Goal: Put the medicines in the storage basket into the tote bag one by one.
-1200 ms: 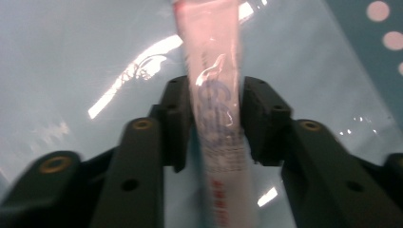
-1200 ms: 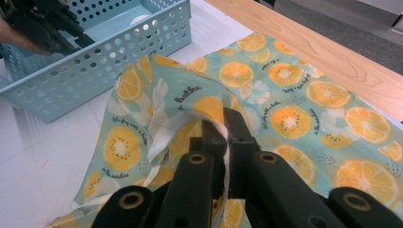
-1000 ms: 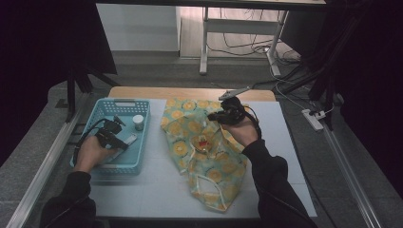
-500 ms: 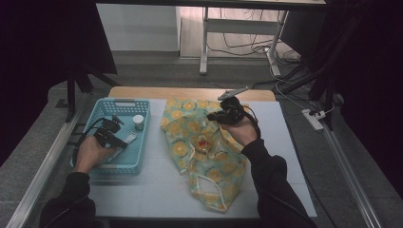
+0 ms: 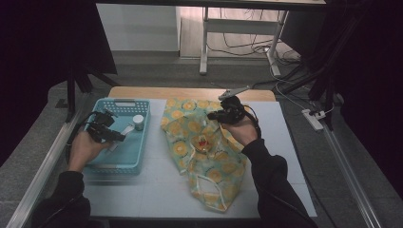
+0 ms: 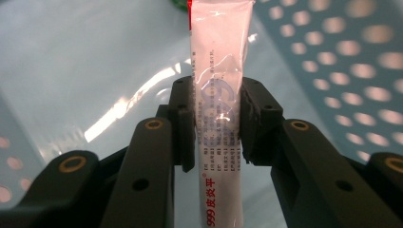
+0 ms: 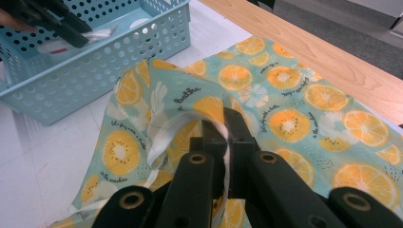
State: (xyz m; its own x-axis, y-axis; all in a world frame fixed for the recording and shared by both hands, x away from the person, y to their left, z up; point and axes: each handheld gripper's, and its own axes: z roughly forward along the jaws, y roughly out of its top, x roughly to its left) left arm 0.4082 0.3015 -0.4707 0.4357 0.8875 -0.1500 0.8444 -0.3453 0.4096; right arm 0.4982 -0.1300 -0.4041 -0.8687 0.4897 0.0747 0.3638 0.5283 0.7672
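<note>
One tube, clamped between the left gripper's fingers, hangs inside the single basket near its walls, beside one small jar. The right gripper pinches the white strap of one fruit-print bag mid-table; bare table lies between basket and bag.

Basket is sitting left on table; bag is lying just right of it. Jar is standing in basket's far corner; tube is hanging above its floor.
</note>
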